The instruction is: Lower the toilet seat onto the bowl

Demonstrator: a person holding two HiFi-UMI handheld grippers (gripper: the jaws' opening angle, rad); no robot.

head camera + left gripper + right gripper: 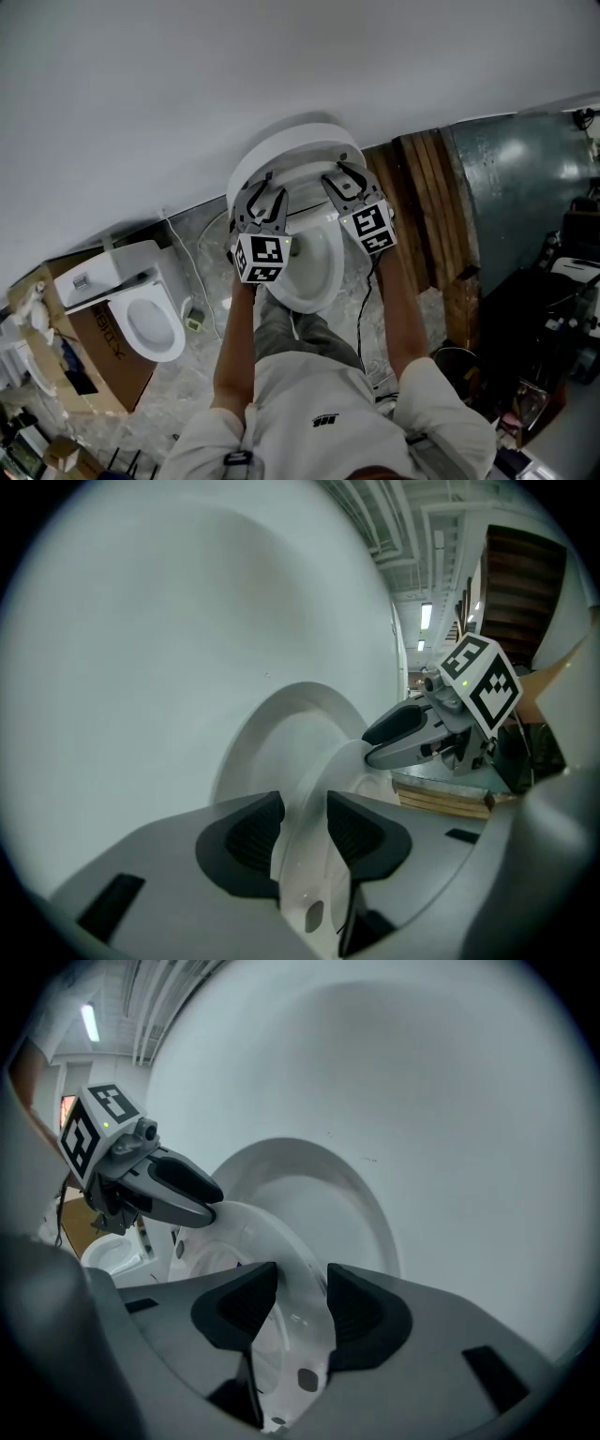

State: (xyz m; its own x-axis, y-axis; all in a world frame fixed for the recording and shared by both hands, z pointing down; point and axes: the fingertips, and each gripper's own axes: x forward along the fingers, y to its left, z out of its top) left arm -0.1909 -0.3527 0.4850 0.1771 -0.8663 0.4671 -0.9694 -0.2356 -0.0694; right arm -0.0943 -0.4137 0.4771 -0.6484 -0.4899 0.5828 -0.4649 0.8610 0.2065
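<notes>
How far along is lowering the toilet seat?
Gripping is done: left gripper and right gripper clamp the toilet seat on opposite sides. In hand: the seat is raised, near the lid, off the bowl. Left: lowering it onto the bowl and letting go.

Both forearms outstretched, left tongs (267, 187) and right tongs (342, 178) seemingly clamped on seat (302, 874).

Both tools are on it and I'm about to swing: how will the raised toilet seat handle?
The toilet seat looks like a rigid, glossy ring, so it probably won't flex but may slip in the left tool and right tool. It stands upright against the lid; tipped forward, it likely drops under its own weight.
</notes>
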